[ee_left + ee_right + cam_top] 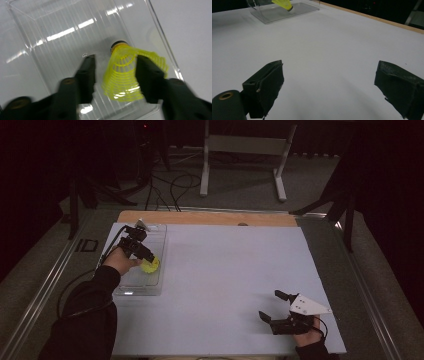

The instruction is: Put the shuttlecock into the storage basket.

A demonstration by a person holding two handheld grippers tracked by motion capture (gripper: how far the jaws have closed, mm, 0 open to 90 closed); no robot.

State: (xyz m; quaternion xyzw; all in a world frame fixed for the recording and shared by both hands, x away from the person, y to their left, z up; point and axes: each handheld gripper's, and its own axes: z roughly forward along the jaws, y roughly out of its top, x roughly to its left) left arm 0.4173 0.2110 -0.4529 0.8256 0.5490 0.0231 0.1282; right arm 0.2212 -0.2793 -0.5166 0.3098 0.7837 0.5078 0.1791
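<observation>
Yellow mesh shuttlecock (pixel 130 72); clear ribbed tray (pixel 62 32); white table (pixel 225 280); black claws.

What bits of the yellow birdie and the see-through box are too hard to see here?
- Shuttlecock: in the left gripper view a black finger covers part of its skirt, and the picture is blurred, so whether the pads touch it cannot be told.
- Shuttlecock in the high view: small, partly behind the left gripper.
- Clear box: in the right gripper view the top edge cuts it off.
</observation>
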